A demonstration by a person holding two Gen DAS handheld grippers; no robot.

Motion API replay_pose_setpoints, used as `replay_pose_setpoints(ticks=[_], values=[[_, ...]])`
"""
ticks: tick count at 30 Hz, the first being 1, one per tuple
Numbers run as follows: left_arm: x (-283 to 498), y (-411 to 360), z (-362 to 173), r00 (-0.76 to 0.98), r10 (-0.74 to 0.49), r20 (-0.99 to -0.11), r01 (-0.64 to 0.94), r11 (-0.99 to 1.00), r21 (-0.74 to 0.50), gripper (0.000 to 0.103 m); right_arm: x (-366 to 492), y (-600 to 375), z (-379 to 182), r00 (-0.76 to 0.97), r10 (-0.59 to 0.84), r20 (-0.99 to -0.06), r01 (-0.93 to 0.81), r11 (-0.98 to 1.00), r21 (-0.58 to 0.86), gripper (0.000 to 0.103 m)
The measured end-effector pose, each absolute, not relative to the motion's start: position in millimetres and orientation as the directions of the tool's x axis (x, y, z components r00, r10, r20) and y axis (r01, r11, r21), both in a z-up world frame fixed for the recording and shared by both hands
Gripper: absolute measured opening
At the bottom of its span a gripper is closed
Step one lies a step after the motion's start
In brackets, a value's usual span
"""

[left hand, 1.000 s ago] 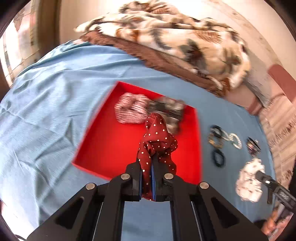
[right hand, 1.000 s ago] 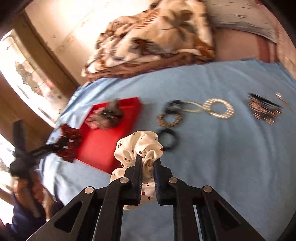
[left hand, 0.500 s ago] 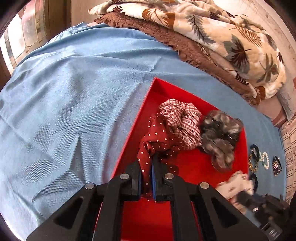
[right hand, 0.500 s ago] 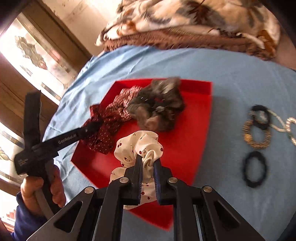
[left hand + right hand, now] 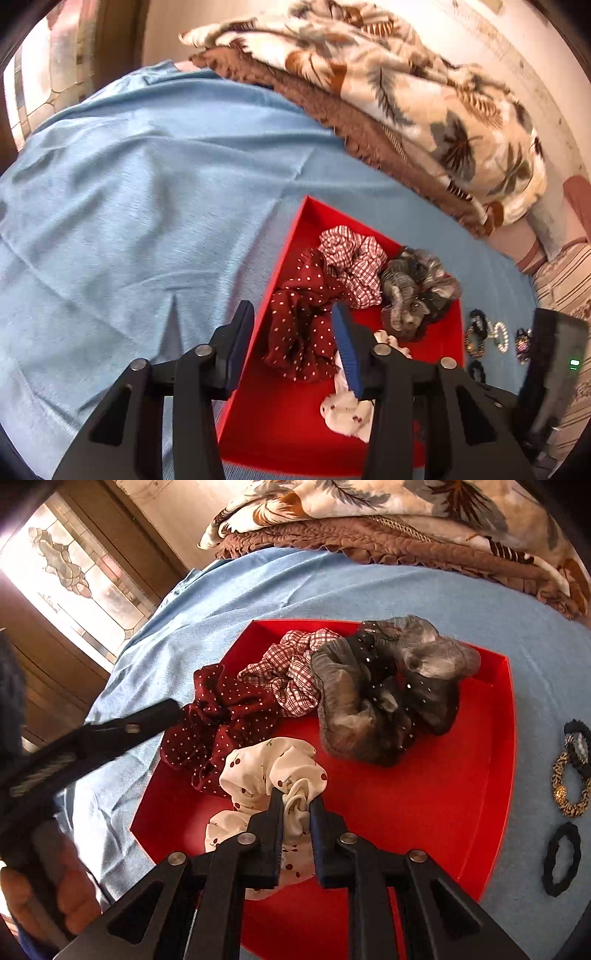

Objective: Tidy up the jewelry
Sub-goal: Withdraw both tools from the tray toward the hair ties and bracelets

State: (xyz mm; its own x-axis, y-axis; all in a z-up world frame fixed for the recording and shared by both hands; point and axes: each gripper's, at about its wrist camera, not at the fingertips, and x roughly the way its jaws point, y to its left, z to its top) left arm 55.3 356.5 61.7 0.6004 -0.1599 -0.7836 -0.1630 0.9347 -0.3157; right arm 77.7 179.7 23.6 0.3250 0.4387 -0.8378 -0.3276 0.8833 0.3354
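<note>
Over the red tray (image 5: 369,439) on the blue bedspread (image 5: 147,184), my left gripper (image 5: 291,347) has just been opening, and its jaws now stand well apart with nothing pressed between the pads. The dark red polka-dot scrunchie (image 5: 299,325) lies in the gap between them, resting on the tray floor near the tray's left wall, free of my grip. Just behind it sits the red-and-white checked scrunchie (image 5: 351,266), touching it, and beside that the grey and black scrunchie (image 5: 413,291).

My right gripper (image 5: 297,812) is low over the near part of the same tray. Its jaws have just been easing apart a little, yet the pads still pinch a fold of the white cherry-print scrunchie (image 5: 266,771), whose loose part spreads on the tray floor just beside the polka-dot one.

On the bedspread to the right of the tray, well apart from it, lie a plain black hair tie (image 5: 561,856) and a gold-patterned ring-shaped piece (image 5: 570,786). A leaf-print blanket (image 5: 406,85) is heaped at the far end.
</note>
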Motion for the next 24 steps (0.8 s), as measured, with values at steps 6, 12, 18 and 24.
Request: replay_pose_setpoints(ticks=[6,12,18,24], values=[[27,367,83,0.636,-0.071,-0.769,-0.216,0.940,-0.266,0.043,64,174,42,0.367,0.416,-0.832,-0.357,0.889,0.287,0.043],[-5,351,106,0.656,0.012,-0.755,-0.230,0.956,-0.185,0.052,37,143,73,0.404,0.440,-0.802,-0.379,0.878,0.291,0.050],[-26,298,127,0.693,-0.015,-0.721,-0.129,0.981,-0.145,0.060,-8,66,86,0.458,0.412,-0.788,-0.332,0.901,0.278,0.057],[-30,241,125,0.671,-0.094,-0.735,-0.025,0.988,-0.150,0.060,-43,-41,76,0.507,0.277,-0.816,-0.196,0.959,0.204,0.057]])
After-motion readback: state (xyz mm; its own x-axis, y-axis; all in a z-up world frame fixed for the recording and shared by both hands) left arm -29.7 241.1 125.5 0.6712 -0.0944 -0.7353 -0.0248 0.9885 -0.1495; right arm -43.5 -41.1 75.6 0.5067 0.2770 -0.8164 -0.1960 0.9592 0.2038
